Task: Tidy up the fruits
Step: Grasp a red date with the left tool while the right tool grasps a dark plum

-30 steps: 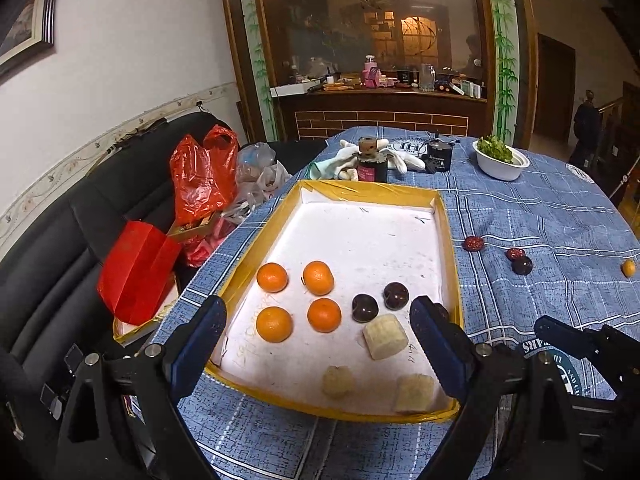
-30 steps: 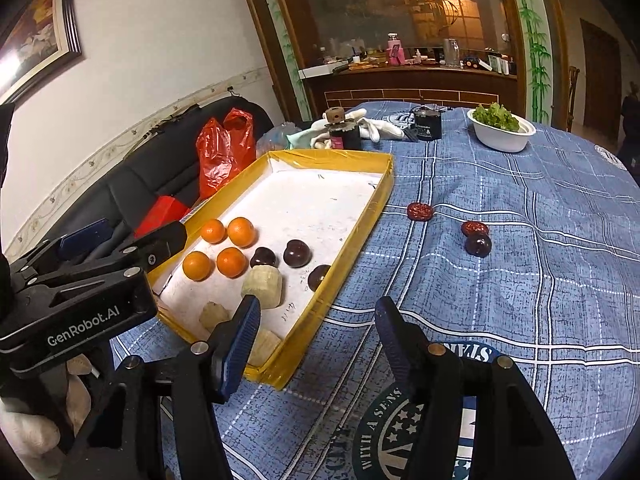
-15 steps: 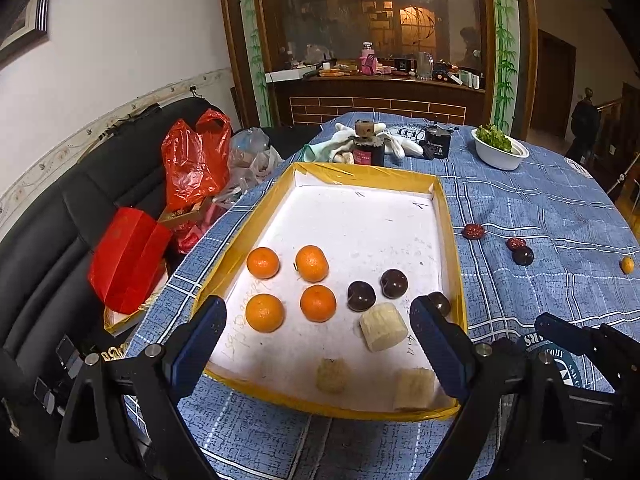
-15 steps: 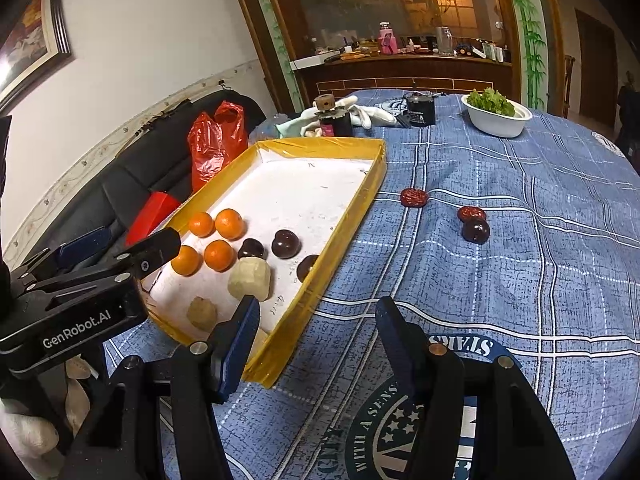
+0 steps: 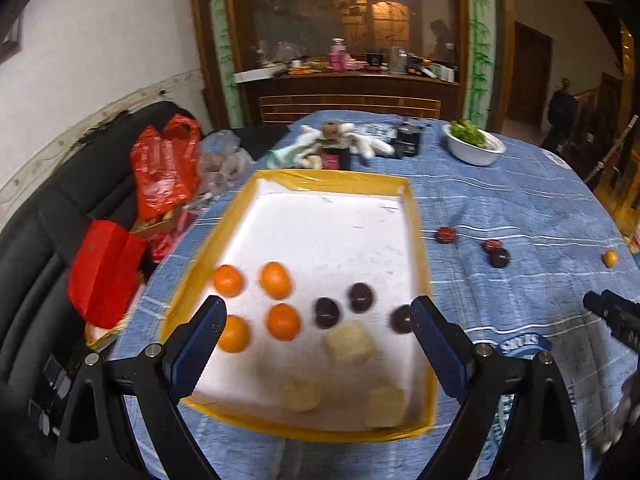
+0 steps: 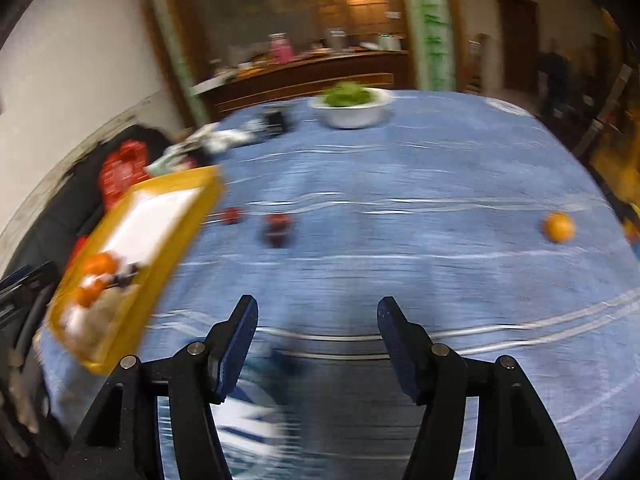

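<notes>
A yellow-rimmed white tray (image 5: pixel 420 240) lies on the blue tablecloth. It holds several oranges (image 5: pixel 275 279), three dark plums (image 5: pixel 361 297) and three pale banana pieces (image 5: pixel 349 341). My left gripper (image 5: pixel 314 320) is open and empty above the tray's near end. Loose on the cloth are a red date (image 5: pixel 446 235), two more dark fruits (image 5: pixel 499 257) and a small orange (image 5: pixel 610 258). In the blurred right wrist view, my right gripper (image 6: pixel 317 316) is open and empty over bare cloth, with the small orange (image 6: pixel 559 227) far right and the tray (image 6: pixel 168 236) at left.
A white bowl of greens (image 5: pixel 474 144) stands at the back right, with a jar and white gloves (image 5: pixel 332 146) behind the tray. Red bags (image 5: pixel 164 168) lie on a black sofa left of the table. The table edge curves away at the right.
My right gripper has swung sharply to the right, so the tray slid to its left edge and the small orange came into view. My left gripper's view shifted only slightly.
</notes>
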`<state>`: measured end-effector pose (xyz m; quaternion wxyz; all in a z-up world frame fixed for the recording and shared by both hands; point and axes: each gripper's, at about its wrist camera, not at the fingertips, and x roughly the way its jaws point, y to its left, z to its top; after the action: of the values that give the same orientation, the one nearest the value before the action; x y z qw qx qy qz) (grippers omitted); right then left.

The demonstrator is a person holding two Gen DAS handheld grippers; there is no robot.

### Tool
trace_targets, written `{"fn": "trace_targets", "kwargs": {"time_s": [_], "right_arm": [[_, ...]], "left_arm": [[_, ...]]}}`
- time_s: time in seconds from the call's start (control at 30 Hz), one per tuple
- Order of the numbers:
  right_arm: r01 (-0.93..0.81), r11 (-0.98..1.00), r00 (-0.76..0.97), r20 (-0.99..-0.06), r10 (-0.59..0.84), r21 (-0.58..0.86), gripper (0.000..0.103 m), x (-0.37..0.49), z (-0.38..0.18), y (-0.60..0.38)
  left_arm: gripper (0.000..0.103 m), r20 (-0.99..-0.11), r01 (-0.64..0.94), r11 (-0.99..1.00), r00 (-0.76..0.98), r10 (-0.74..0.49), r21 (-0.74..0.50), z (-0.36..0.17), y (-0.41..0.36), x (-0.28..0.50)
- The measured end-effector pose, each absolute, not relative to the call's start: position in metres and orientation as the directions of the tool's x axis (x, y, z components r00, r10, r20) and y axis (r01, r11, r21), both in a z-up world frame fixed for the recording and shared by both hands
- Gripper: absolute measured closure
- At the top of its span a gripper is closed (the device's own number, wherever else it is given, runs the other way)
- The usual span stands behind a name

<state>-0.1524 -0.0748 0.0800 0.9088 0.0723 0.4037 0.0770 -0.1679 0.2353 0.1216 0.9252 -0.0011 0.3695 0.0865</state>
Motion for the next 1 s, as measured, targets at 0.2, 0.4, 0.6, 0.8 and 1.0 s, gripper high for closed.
{"fn": "trace_targets", "kwargs": {"time_s": [0.2, 0.4, 0.6, 0.8, 1.0], "right_arm": [[-0.075, 0.965, 0.635, -0.734, 0.241, 0.251, 0.036, -0.129, 0.083, -0.090], [-0.288, 0.935, 0.584, -0.736, 0.341, 0.205, 0.047, -0.085, 0.074, -0.013], [-0.320, 0.924, 0.509, -0.785, 0.353, 0.207, 0.050, -0.045, 0.044, 0.020], [-0.293, 0.912, 0.503, -0.764, 0.403, 0.288, 0.075, -0.042, 0.038, 0.005], [-0.181, 0.931, 0.572, -0.736, 0.363, 0.318, 0.076, -0.057, 0.054, -0.039]], "left_arm": [[0.010, -0.729, -0.066, 0.997, 0.684, 0.023, -0.029, 0.110, 0.208, -0.142], [0.011, -0.756, -0.035, 0.993, 0.651, -0.064, -0.115, 0.106, 0.203, -0.118], [0.011, -0.747, -0.020, 0.994, 0.661, -0.069, -0.110, 0.109, 0.204, -0.101], [0.011, -0.763, 0.015, 0.992, 0.638, -0.103, -0.122, 0.102, 0.188, -0.077], [0.011, -0.798, 0.094, 0.986, 0.579, -0.165, -0.136, 0.087, 0.153, -0.047]]}}
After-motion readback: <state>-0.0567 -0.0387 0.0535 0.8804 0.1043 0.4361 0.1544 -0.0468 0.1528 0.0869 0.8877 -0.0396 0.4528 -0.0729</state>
